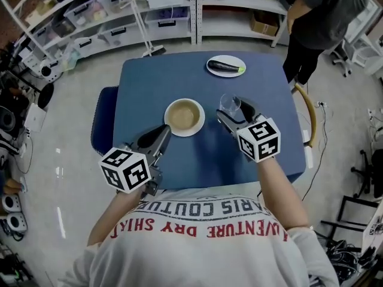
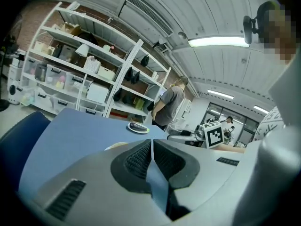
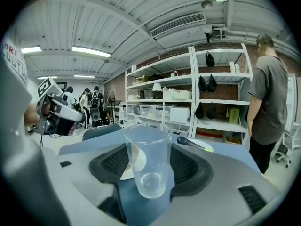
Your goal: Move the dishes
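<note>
Nearest the person, at 7 o'clock on the table [image 1: 155,82], the left gripper [image 1: 164,130] has its jaws pressed together on nothing, tips aimed at the bowl [image 1: 184,117]. At 5 o'clock the right gripper [image 1: 233,112] has its jaws closed in on the glass [image 3: 147,164], with pads against both sides low on the wall. Whether the base is off the cloth cannot be told. The glass stands upright, just beside the bowl at the bowl's 3 o'clock.

It looks thin, light, smooth and breakable, so a gentle squeeze across the lower wall, kept level, seems the safest hold. The bowl at centre appears heavier and stiff, and its rim is the likely place to pinch.

Farther off, at 1 o'clock, a plate [image 1: 210,64] carries a long dark thing [image 1: 226,66]. Beyond are shelves [image 1: 119,11] and a standing person [image 1: 320,17].
</note>
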`<state>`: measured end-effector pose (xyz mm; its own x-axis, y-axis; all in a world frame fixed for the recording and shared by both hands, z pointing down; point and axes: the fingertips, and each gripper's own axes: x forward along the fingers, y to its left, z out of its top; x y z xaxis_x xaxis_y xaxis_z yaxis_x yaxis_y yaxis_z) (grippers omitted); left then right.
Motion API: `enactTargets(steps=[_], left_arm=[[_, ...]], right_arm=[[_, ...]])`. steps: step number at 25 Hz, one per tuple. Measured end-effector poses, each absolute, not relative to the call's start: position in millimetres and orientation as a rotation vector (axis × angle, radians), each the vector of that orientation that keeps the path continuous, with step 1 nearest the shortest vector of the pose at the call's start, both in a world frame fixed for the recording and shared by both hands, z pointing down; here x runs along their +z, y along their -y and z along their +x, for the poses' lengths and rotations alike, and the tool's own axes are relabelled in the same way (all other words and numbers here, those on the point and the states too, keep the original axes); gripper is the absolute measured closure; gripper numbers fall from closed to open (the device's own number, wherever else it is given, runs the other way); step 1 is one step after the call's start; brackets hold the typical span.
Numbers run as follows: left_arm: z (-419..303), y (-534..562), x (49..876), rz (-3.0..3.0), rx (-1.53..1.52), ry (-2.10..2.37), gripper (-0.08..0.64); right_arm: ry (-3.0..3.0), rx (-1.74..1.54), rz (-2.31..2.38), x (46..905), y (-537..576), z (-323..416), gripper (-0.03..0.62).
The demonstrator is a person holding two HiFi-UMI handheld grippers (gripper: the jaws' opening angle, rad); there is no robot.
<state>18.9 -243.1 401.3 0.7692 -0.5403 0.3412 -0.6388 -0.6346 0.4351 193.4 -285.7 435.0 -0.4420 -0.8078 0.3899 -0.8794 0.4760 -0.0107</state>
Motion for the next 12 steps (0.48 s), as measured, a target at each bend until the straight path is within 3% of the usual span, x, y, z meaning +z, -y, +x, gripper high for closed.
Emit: enactTargets(steps=[12], left_arm=[[61, 243, 409, 2.461, 0.300, 0.751, 0.522]], right_arm=[[2.240, 0.411, 1.585, 478, 263, 258, 0.308]])
